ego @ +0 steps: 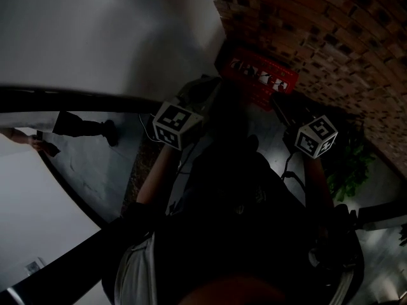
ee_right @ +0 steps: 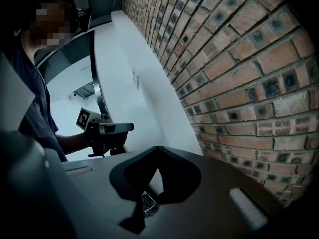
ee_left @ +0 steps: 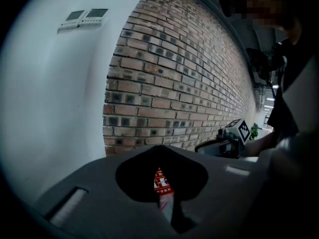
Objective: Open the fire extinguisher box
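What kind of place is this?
Probably an indoor corridor or lobby of an office-type building: a brick wall with a red fire extinguisher box at its base, control panels on a white wall, and a potted plant.

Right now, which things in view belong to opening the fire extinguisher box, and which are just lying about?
Belongs to the job:
- red fire extinguisher box, by the brick wall
- left gripper, jaws together, empty
- right gripper, jaws together, empty

Just around:
- green plant
- two wall control panels
- passer-by at the left
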